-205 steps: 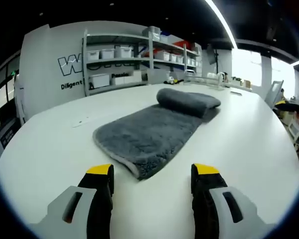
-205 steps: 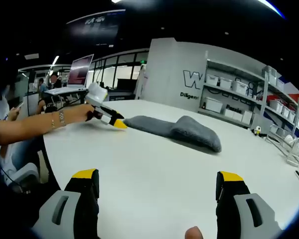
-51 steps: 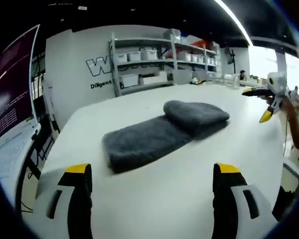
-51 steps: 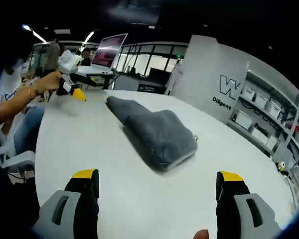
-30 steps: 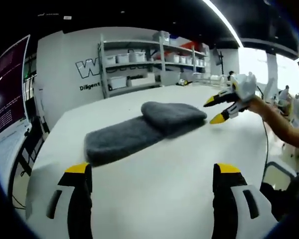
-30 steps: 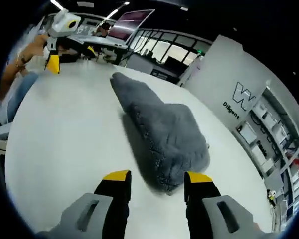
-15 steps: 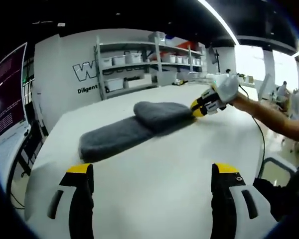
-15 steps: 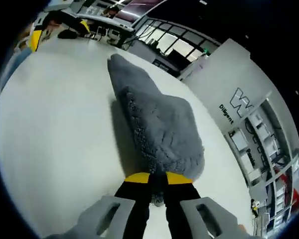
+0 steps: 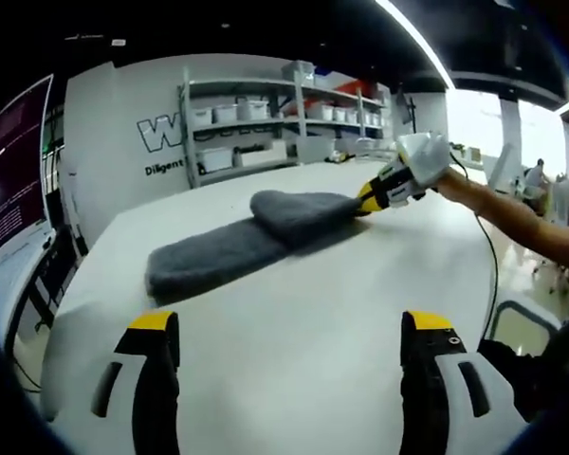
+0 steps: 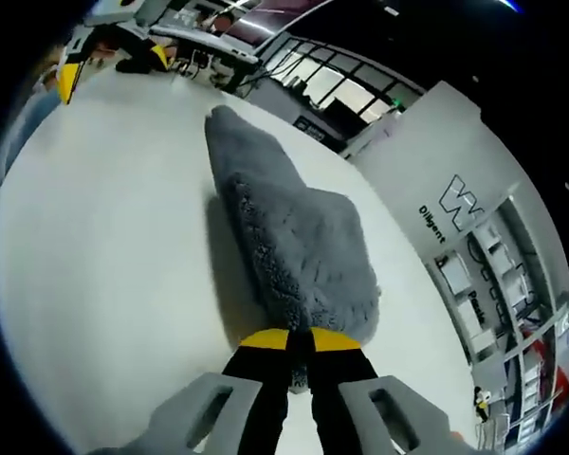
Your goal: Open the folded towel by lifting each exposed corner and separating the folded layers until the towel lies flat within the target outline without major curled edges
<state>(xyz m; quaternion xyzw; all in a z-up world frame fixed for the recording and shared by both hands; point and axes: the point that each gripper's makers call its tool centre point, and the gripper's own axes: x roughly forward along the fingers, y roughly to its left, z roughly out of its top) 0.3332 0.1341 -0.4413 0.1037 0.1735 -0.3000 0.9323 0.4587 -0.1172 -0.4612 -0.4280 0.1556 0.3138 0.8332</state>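
Note:
A grey fluffy towel [image 9: 242, 239] lies on the white table [image 9: 294, 322], long and narrow, with its far end folded back into a thicker hump [image 9: 299, 210]. In the right gripper view the towel [image 10: 294, 237] stretches away from me. My right gripper [image 10: 300, 341] is shut on the near edge of the folded layer, its yellow-tipped jaws pressed together with grey pile between them. In the left gripper view that right gripper [image 9: 372, 195] grips the hump's right end, held by a person's hand. My left gripper [image 9: 289, 332] hangs open over bare table, well short of the towel.
Metal shelving [image 9: 266, 123] with white bins stands against the wall beyond the table. A person's forearm [image 9: 512, 220] reaches in from the right. In the right gripper view the left gripper [image 10: 71, 71] shows at the far top left, near desks and monitors [image 10: 194, 33].
My right gripper came down to the folded end of the towel and shut on its edge. It now holds that edge slightly raised. My left gripper stayed open and drew back a little.

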